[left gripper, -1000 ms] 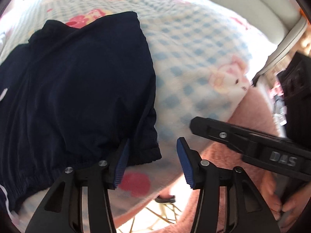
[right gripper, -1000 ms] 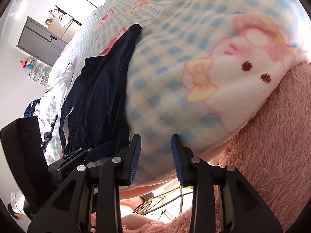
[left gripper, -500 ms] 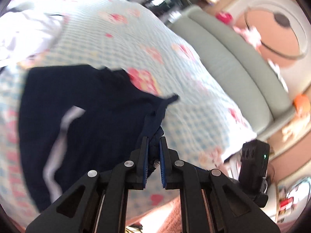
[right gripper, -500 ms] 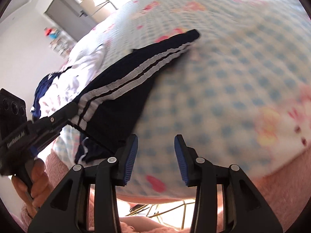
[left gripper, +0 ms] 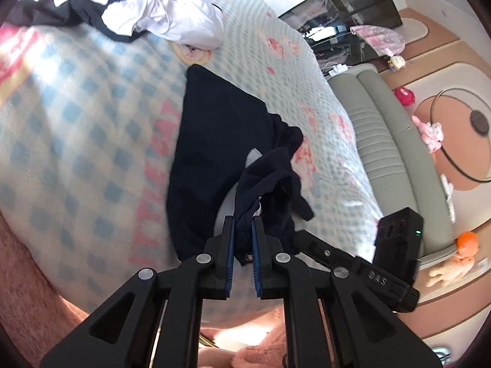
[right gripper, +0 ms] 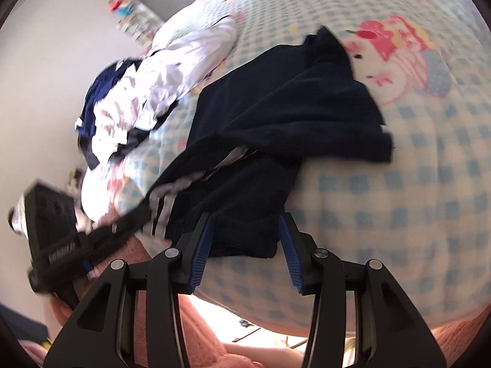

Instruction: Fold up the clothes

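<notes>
A navy garment with white stripes (left gripper: 214,141) lies on the blue-checked blanket (left gripper: 76,116). My left gripper (left gripper: 243,230) is shut on a bunched edge of this navy garment and holds it lifted off the bed. In the right wrist view the same garment (right gripper: 285,116) is draped with one part pulled toward the left gripper (right gripper: 101,236). My right gripper (right gripper: 245,236) is open, its fingers (right gripper: 288,245) on either side of the garment's near hem, not closed on it.
A heap of white and dark clothes (left gripper: 159,9) lies farther up the bed, also in the right wrist view (right gripper: 147,82). A grey padded bench (left gripper: 389,153) runs along the bed's right side. Pink fleece (left gripper: 27,291) covers the near edge.
My left gripper closed on the garment's edge and lifted it up and across. My right gripper moved in from the bare blanket to straddle the near hem, still open.
</notes>
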Demonstrator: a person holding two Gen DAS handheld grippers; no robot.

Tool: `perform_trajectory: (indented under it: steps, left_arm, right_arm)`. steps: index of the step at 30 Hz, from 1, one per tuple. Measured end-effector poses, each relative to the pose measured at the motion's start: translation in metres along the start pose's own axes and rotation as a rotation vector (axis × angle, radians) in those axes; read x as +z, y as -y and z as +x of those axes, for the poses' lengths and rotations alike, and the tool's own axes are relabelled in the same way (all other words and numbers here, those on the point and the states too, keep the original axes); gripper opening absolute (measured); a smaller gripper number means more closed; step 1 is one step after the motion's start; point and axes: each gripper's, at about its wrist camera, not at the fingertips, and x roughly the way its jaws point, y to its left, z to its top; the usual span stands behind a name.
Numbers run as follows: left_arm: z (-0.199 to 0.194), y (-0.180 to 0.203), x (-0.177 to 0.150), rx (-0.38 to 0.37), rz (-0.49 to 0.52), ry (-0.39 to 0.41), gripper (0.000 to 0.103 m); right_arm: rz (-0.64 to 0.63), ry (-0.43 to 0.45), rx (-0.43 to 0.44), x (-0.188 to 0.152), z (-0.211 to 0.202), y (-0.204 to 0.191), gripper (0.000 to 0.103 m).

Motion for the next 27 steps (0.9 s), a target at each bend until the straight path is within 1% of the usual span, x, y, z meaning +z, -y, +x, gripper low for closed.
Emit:
perform_trajectory:
  steps: [1, 2, 3, 7, 9, 10, 12, 14, 15, 16, 17, 18, 19, 21, 23, 24, 25, 26, 27]
  left_arm:
    - [0.003, -0.003, -0.002, 0.022, 0.005, -0.004, 0.011]
    - [0.006, -0.006, -0.003, 0.042, 0.009, -0.007, 0.011]
    - [0.007, -0.007, -0.004, 0.056, 0.01, -0.01, 0.011]
    - [0.012, -0.013, -0.006, 0.113, 0.016, -0.02, 0.01]
    - [0.015, -0.015, -0.007, 0.141, 0.018, -0.025, 0.01]
    - [0.016, -0.016, -0.008, 0.151, 0.02, -0.029, 0.01]
    - [0.018, -0.017, -0.009, 0.129, 0.016, -0.052, 0.011]
    - [0.018, -0.019, -0.007, 0.096, -0.014, -0.057, 0.014]
    - [0.017, -0.019, -0.006, 0.088, -0.015, -0.046, 0.022]
    - [0.016, -0.019, -0.005, 0.08, -0.017, -0.035, 0.037]
    - [0.015, -0.019, -0.004, 0.077, -0.016, -0.026, 0.047]
    - [0.019, -0.018, -0.002, 0.102, -0.003, -0.031, 0.056]
    - [0.024, -0.017, 0.0, 0.133, 0.009, -0.044, 0.056]
    - [0.036, -0.02, 0.0, 0.189, 0.028, -0.089, 0.056]
    - [0.045, -0.023, -0.003, 0.213, 0.038, -0.108, 0.054]
    - [0.047, -0.024, -0.005, 0.214, 0.039, -0.11, 0.049]
    - [0.047, -0.024, -0.006, 0.209, 0.038, -0.11, 0.037]
    - [0.047, -0.024, -0.007, 0.188, 0.034, -0.116, 0.032]
    - [0.047, -0.023, -0.008, 0.169, 0.032, -0.121, 0.021]
  right_arm:
    - [0.053, 0.009, 0.022, 0.0, -0.001, 0.007, 0.049]
    - [0.078, 0.009, 0.033, 0.0, 0.002, 0.011, 0.05]
    - [0.071, 0.0, 0.016, 0.001, 0.005, 0.013, 0.05]
    - [-0.033, -0.045, -0.165, -0.007, 0.023, 0.01, 0.05]
    - [-0.012, -0.027, -0.192, -0.014, 0.018, 0.017, 0.05]
    - [0.002, -0.025, -0.183, -0.017, 0.016, 0.021, 0.05]
    - [0.006, -0.017, -0.167, -0.016, 0.011, 0.023, 0.05]
    - [0.0, -0.001, -0.152, -0.013, 0.006, 0.021, 0.05]
    - [-0.01, -0.005, -0.138, -0.009, 0.008, 0.019, 0.052]
    - [-0.02, -0.008, -0.123, -0.006, 0.01, 0.017, 0.054]
    - [-0.03, -0.011, -0.108, -0.003, 0.012, 0.014, 0.058]
    - [-0.041, -0.014, -0.093, 0.0, 0.013, 0.012, 0.058]
    - [-0.051, -0.02, -0.082, 0.003, 0.016, 0.01, 0.058]
    - [-0.067, -0.069, -0.113, 0.005, 0.036, 0.009, 0.058]
    - [-0.075, -0.097, -0.122, 0.0, 0.049, 0.009, 0.059]
    - [-0.082, -0.108, -0.127, -0.002, 0.055, 0.008, 0.058]
    - [-0.109, -0.1, -0.135, -0.005, 0.056, 0.006, 0.055]
    - [-0.121, -0.094, -0.14, -0.007, 0.055, 0.006, 0.047]
    - [-0.132, -0.089, -0.143, -0.008, 0.053, 0.006, 0.034]
